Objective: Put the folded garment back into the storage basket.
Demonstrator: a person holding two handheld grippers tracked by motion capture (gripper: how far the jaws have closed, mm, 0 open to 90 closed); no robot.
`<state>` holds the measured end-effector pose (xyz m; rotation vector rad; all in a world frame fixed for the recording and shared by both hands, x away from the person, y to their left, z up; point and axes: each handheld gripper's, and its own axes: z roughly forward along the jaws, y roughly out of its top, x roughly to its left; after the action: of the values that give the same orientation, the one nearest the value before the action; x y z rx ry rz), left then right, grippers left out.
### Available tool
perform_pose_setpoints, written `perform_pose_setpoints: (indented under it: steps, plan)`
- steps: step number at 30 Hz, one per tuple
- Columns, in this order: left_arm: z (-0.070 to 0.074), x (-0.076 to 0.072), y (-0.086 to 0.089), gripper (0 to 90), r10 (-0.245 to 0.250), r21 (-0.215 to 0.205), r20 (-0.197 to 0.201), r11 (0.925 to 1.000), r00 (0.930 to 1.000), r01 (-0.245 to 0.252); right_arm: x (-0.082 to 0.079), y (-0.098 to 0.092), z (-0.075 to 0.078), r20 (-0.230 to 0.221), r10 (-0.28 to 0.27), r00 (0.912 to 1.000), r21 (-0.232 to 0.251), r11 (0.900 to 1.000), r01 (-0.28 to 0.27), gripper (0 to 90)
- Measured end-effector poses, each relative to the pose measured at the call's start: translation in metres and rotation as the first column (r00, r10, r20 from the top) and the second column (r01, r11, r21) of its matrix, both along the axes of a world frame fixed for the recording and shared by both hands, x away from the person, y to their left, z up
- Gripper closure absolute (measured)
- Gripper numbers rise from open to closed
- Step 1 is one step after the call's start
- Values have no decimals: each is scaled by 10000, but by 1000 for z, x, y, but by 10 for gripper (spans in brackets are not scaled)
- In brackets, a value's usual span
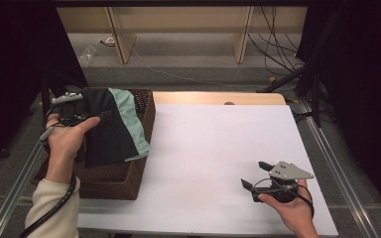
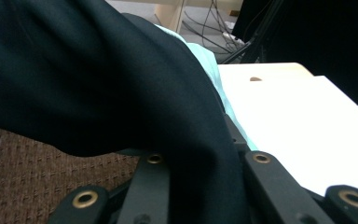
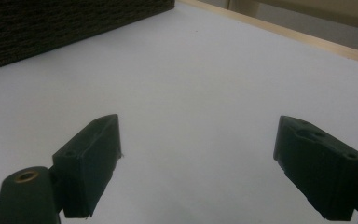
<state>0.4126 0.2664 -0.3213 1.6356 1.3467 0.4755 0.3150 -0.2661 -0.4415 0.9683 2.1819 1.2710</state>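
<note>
A dark garment with a mint-green panel hangs over a brown woven basket at the table's left edge. My left gripper is above the basket and shut on the garment's upper edge. In the left gripper view the dark cloth runs down between the closed jaws of that gripper, with basket weave below it. My right gripper is low over the white tabletop near the front right. It stands open with nothing between its fingers.
The white table has a wooden strip along its far edge. The basket's corner lies far left in the right gripper view. Cables and wooden shelf legs are on the floor beyond, with black stand legs at the right.
</note>
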Motion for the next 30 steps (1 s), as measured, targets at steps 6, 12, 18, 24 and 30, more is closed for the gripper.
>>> perform_pose_setpoints:
  steps: [6, 12, 18, 24, 30]
  plan:
    - [-4, 3, 6, 775, 155, 122, -123, 9998, 9998, -154, 0, 0, 0, -7, -10, 10000, -17, 10000, 10, 157]
    - [-6, 5, 10, 775, 233, 228, -154, 9995, 9996, -229, 0, 0, 0, -14, -9, 10000, -26, 10000, 9, 157]
    - [-8, 6, 15, 775, 384, 309, -120, 9988, 9992, -380, 0, 0, 0, 5, -9, 10000, -12, 10000, 9, 157]
    - [-10, 7, 19, 775, 558, 501, -146, 9972, 9983, -550, 0, 0, 0, 9, -7, 10000, -18, 10000, 7, 157]
    - [-13, 9, 22, 775, 648, 781, -218, 9950, 9977, -629, 0, 0, 0, 6, -19, 10000, -14, 10000, 19, 157]
